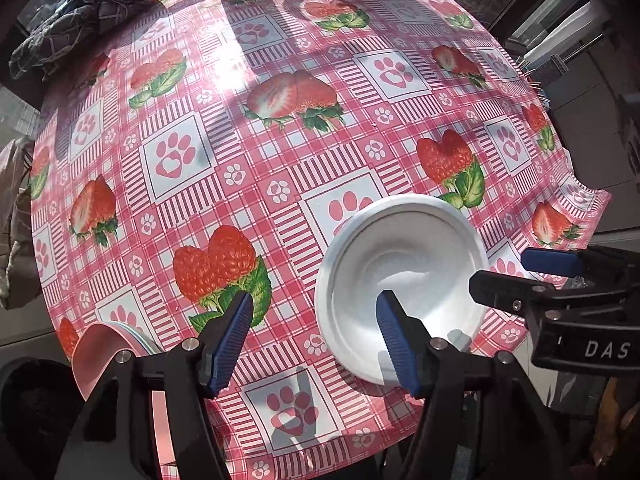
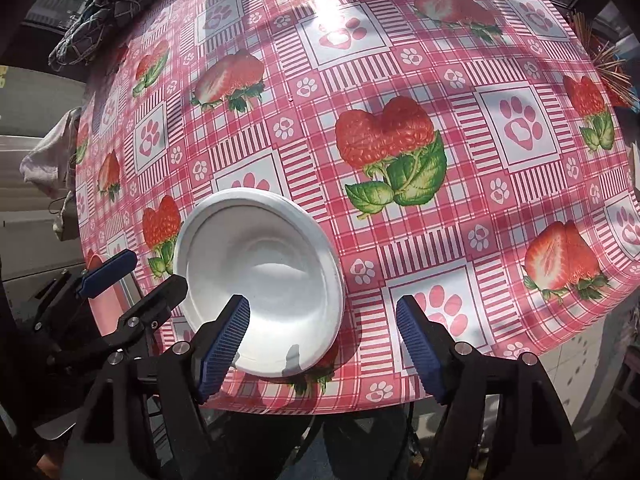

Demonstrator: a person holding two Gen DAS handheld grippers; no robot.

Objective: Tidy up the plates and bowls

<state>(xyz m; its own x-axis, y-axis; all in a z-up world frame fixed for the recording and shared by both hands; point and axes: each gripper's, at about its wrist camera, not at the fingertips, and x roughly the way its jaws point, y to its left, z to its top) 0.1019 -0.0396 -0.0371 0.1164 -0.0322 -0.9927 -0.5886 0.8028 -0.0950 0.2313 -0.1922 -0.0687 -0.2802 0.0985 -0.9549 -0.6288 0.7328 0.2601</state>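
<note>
Left wrist view: both hand-held grippers point(image 1: 316, 344) point(image 2: 324, 346) standing apart, gripping nothing | white bowls point(image 1: 400, 284) sitting nested on surface point(image 1: 280, 168) near its front edge | advice: be clearing rims vertically before withdrawing.

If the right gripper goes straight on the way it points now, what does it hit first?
Probably the tablecloth beside the white bowl. The right gripper is open, its left finger over the bowl's rim, so that could touch first; depth is unclear.
</note>
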